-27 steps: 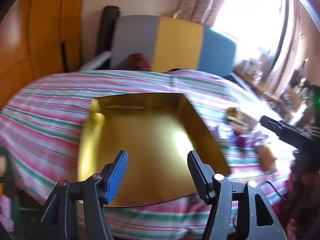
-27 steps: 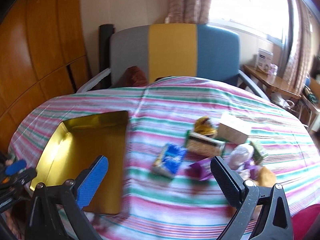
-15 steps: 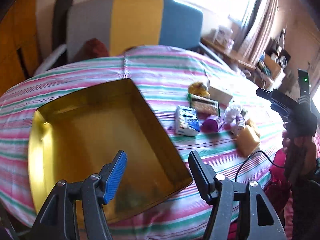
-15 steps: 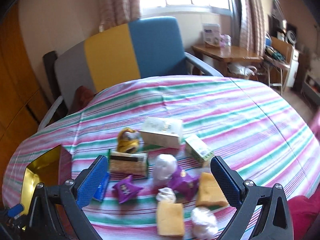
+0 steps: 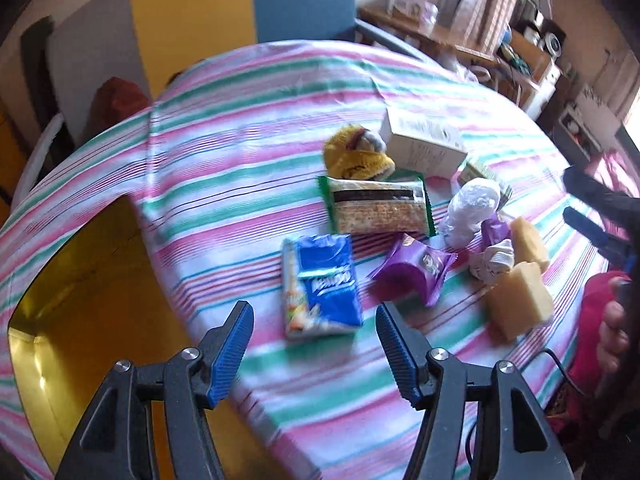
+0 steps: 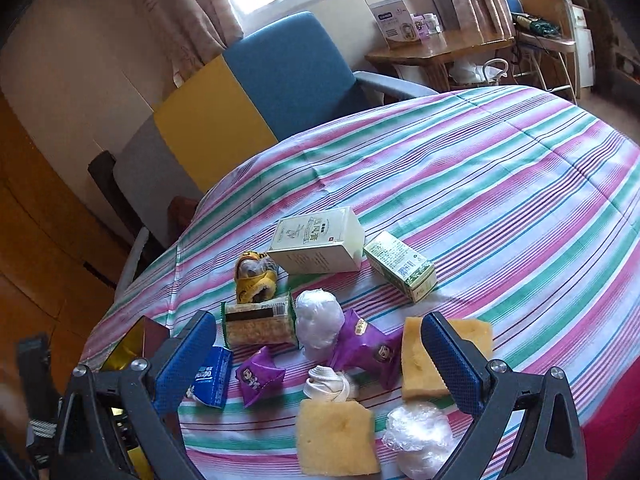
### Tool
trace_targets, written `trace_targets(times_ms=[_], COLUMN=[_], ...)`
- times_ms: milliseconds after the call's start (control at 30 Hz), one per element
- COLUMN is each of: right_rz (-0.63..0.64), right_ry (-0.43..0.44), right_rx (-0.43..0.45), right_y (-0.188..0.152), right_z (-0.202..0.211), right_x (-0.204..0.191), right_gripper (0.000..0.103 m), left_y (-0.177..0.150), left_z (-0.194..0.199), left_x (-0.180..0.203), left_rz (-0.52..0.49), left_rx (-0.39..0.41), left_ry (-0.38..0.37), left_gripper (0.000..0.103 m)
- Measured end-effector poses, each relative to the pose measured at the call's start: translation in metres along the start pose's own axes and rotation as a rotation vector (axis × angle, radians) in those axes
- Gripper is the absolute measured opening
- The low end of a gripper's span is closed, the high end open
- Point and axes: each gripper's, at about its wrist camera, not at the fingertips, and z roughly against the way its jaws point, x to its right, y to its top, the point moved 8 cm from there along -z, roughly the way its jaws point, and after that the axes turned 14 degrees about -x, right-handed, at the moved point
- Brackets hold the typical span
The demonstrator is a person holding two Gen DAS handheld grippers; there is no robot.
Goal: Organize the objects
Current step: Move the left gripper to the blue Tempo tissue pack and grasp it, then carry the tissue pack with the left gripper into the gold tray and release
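**A:** Which item do I take first, and how will it handle?

**B:** The blue tissue pack [image 5: 322, 284] lies flat on the striped desk [image 5: 248, 152], just ahead of my left tongs [image 5: 314, 334], whose jaws stand open and empty. I judge it light, soft and slick in its film wrap; I would pinch it across its short width, near the middle, so it does not fold or slide out.

**A:** And the right side?

**B:** My right tongs [image 6: 320, 338] are spread as wide as they go, holding nothing, above the cluster: two purple snack packets [image 6: 260, 376], two yellow sponges [image 6: 334, 436], a white plastic wad [image 6: 320, 322], a wafer pack [image 6: 258, 322] and two cartons [image 6: 316, 246]. The sponges look springy and easy to squeeze; the cartons look stiff, best taken across the narrow faces. The crinkly packets may slip.

**A:** Where would things go?

**B:** Probably the gold tray [image 5: 80, 320] at the desk's left edge, well apart from the cluster.

**A:** What can't be read?

**B:** The tray is cut off by the frame, so I cannot see all of its inside. The left view is blurred. The small yellow striped object [image 6: 256, 278] beside the big carton I cannot identify, and a blue finger [image 6: 184, 360] covers part of the tissue pack.
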Motion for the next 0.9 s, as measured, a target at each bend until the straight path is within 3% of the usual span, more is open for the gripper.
trace_targets(times_ms=[200, 467, 567, 733, 900], right_rz=[0.003, 0.000, -0.003, -0.030, -0.035], right_ry=[0.065, 0.104, 0.110, 0.112, 0.088], right_rx=[-0.016, -0.031, -0.026, -0.019, -0.035], right_y=[-0.001, -0.002, -0.002, 0.000, -0.001], right_z=[0.000, 0.000, 0.002, 0.004, 0.003], right_x=[-0.003, -0.004, -0.004, 0.001, 0.005], right_gripper=[0.103, 0.103, 0.103, 0.103, 0.103], left_y=[0.017, 0.025, 0.022, 0.016, 0.008], left_z=[-0.030, -0.053, -0.061, -0.047, -0.008], left_x=[0.003, -0.001, -0.006, -0.007, -0.008], left_rz=[-0.035, -0.025, -0.004, -0.015, 0.020], left_rx=[-0.069, -0.116, -0.135, -0.075, 0.016], left_ry=[0.075, 0.087, 0.068, 0.068, 0.030], left_gripper=[0.064, 0.064, 0.053, 0.052, 0.052])
